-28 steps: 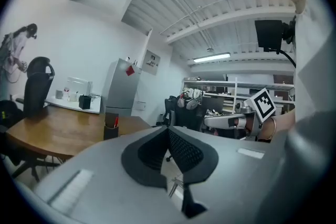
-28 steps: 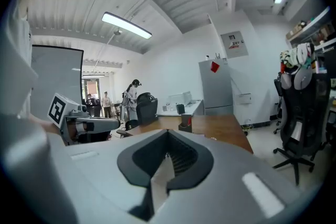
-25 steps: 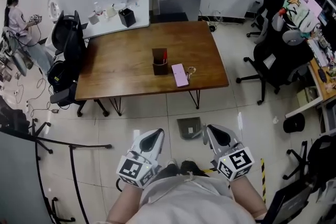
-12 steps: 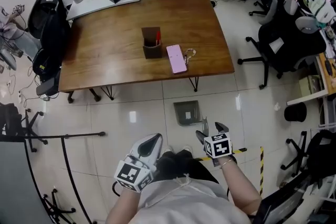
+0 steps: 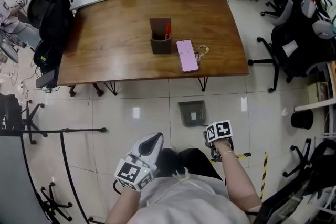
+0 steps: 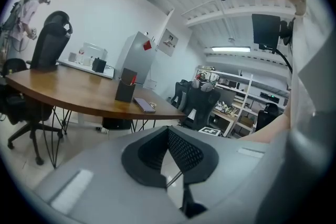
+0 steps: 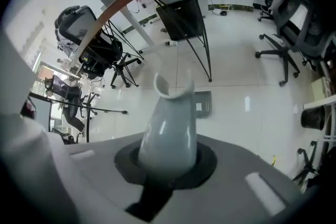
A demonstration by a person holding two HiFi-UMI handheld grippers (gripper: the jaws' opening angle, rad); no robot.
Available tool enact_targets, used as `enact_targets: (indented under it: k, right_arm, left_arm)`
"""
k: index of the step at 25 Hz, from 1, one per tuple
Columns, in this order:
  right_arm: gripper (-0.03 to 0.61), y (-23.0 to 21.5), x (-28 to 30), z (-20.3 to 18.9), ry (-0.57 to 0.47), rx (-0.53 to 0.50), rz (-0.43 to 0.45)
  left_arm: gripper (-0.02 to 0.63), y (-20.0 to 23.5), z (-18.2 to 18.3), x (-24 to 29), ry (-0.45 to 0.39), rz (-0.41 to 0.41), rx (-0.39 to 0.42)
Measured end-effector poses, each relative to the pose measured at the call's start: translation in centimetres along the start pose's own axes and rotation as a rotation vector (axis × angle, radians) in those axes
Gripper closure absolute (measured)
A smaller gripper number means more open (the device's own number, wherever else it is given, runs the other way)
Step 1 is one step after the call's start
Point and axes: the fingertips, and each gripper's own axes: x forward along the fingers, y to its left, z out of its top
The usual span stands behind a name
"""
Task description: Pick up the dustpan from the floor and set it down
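Observation:
A grey dustpan [image 5: 192, 113] lies on the tiled floor in front of the table, its handle toward me. My right gripper [image 5: 209, 138] points steeply down at that handle. In the right gripper view the pale grey handle [image 7: 170, 123] fills the gap of the right gripper [image 7: 169, 156], whose jaws are closing on it with the pads against its sides; the pan [image 7: 203, 104] lies beyond. My left gripper [image 5: 155, 137] hangs by my left knee, shut and holding nothing; in its own view the left gripper [image 6: 168, 131] points across the room at table height.
The wooden table [image 5: 105, 50] carries a brown pen holder [image 5: 160, 36] and a pink phone [image 5: 187, 55]. Black office chairs [image 5: 294, 44] stand at the right and far left. A black stand [image 5: 63, 134] is at the left. Striped tape [image 5: 244, 155] marks the floor.
The right gripper has dropped from in front of my body to the floor, tipped downward, opened, then closed round the dustpan handle. The left gripper has sunk a little.

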Motion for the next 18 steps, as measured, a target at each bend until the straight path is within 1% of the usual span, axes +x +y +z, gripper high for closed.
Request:
enact_targets:
  k: [5,7,10,14,18]
  right_arm:
    - [0.56,0.7,-1.4,0.1,-0.027,-0.057,-0.053]
    - [0.565,1.8,-3.2,-0.3,-0.027,-0.073,-0.058]
    - [0.568,3.7,-7.1,-1.5,-0.035,-0.084,-0.064]
    - [0.568,6.2,-13.5,-3.7,-0.097,-0.068,-0.052]
    - [0.569,7.7,-18.1,-6.4,-0.193,-0.058,-0.01]
  left_arm:
    - [0.598,-0.5,1.1,-0.8,0.007,-0.003,-0.011]
    - [0.598,-1.0,1.5,-1.5,0.012,-0.018,-0.013]
    - [0.6,-2.3,3.1,-2.7,0.03,-0.047,-0.009]
    - [0.598,-4.5,5.0,-4.6,0.043,-0.078,0.023]
    - [0.598,-7.1,5.1,-7.1,0.001,-0.083,0.044]
